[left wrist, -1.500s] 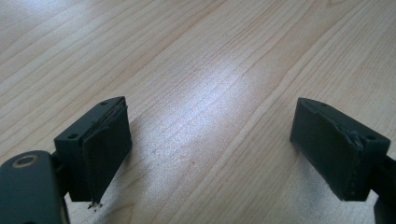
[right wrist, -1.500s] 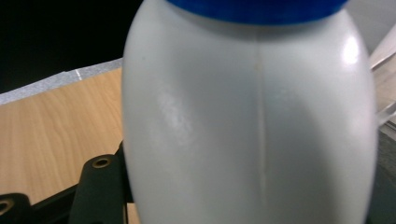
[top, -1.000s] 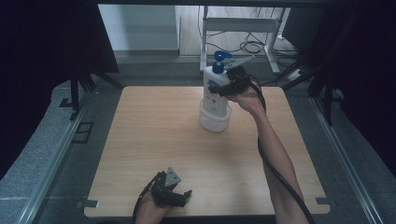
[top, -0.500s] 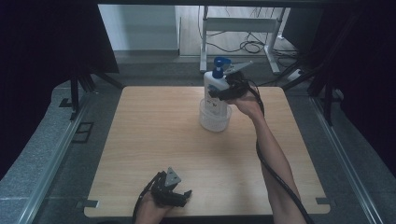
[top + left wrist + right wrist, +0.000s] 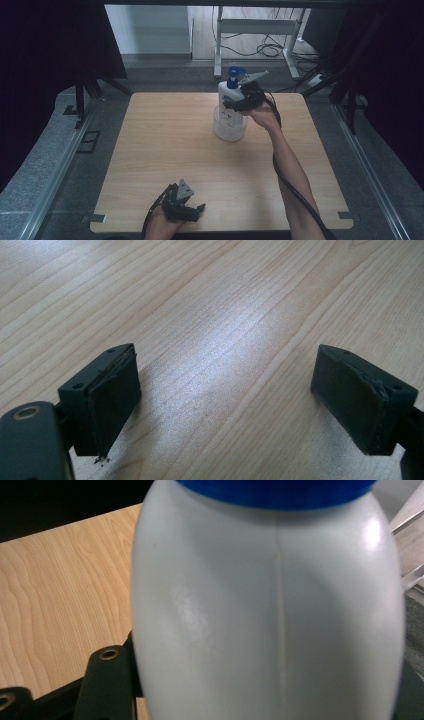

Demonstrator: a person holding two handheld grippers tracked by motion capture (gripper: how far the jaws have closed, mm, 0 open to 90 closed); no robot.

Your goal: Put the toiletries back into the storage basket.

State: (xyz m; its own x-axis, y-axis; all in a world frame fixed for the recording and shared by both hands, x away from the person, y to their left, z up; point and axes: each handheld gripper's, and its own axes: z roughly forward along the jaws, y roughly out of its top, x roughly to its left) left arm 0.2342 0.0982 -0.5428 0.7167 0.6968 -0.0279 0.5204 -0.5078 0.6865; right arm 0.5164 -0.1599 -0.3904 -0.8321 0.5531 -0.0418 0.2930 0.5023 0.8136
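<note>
1. Right claw (image 5: pixel 239 102) is clamped on a white pump bottle (image 5: pixel 228 96) w/ blue pump head, gripping its upper body from the side. Bottle is upright, its base in or just above a clear cup (image 5: pixel 229 129) on the worktop (image 5: pixel 165 145); can't tell if it touches the bottom.
2. Side grip high on the body prob. keeps the bottle vertical and leaves the base free to pass the cup's rim.
3. Left claw (image 5: pixel 192 212) sits well apart from the cup, at the worktop's near edge, jaws spread wide, holding nothing. Looks parked, out of the right arm's way.
4. Left claw view: both black pads (image 5: pixel 112 402) wide open over bare wood grain, which confirms the empty state that the high view leaves small.
5. Right claw view: bottle (image 5: pixel 270 610) wall up close, w/ mould seam and blue collar; cup is hidden there, so the bottle-to-cup relation comes from the high view alone.
</note>
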